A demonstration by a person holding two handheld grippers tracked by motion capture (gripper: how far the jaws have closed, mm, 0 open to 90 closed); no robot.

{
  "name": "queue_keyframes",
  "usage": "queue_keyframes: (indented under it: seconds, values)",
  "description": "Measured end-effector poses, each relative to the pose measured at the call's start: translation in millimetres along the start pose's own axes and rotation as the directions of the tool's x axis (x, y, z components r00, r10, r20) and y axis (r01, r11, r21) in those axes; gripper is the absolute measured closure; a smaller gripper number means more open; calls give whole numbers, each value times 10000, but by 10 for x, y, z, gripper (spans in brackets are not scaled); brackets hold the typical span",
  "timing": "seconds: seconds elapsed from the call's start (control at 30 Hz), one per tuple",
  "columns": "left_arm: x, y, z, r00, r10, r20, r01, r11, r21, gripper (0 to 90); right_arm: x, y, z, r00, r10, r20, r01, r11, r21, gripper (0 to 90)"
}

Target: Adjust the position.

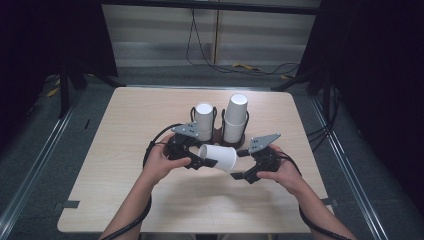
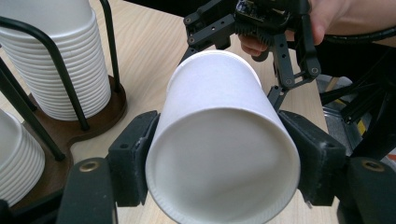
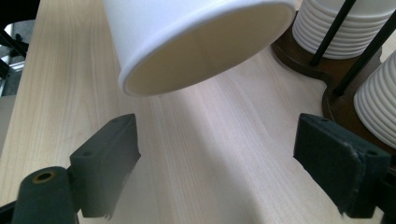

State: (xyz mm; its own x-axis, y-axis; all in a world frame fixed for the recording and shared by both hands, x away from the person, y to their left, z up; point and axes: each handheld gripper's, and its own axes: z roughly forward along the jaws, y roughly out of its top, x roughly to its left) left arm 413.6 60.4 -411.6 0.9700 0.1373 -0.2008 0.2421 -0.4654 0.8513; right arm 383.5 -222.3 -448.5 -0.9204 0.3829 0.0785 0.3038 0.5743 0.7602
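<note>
The left gripper (image 1: 204, 162), just left of centre in the high view, pinches a white paper cup (image 1: 218, 157) by its closed end, a black pad pressed on each side of the wall, so the cup lies on its side in the air above the table (image 1: 125, 175) with its open mouth turned toward the right of the frame. In the left gripper view the cup (image 2: 224, 140) fills the middle between the two jaws. The right gripper (image 1: 241, 165) sits just beside the cup's mouth with its jaws spread wide and nothing between them; in its own view the cup's rim (image 3: 201, 56) hangs in the upper half, clear of both pads. Behind both, toward upper centre of the high view, two stacks of cups (image 1: 235, 117) stand in a dark wire holder (image 1: 218, 134). The step in hand looks like a hand-over or separation of the single cup. The next move probably calls for the right gripper to come up level with the rim and close gently, since the thin wall would crush easily.
</note>
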Motion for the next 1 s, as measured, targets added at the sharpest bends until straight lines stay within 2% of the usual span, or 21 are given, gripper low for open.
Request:
queue_keyframes:
  seconds: [0.27,0.53,0.77,1.0]
  values:
    - [10,6,-23,10000,6,-67,-6,10000,2,322,7,-17,-4,9998,175,-23,-176,9993,-336,134]
    - [4,14,-25,10000,-47,-21,47,9999,-113,322,15,-35,9,9999,135,56,-131,9978,-644,130]
    - [4,25,-56,10000,-81,28,82,9996,-280,321,20,-43,14,9997,245,45,-238,9922,-1223,128]
    - [10,14,-53,9999,-156,20,157,9995,-282,321,29,-26,26,9998,183,77,-171,9906,-1357,127]
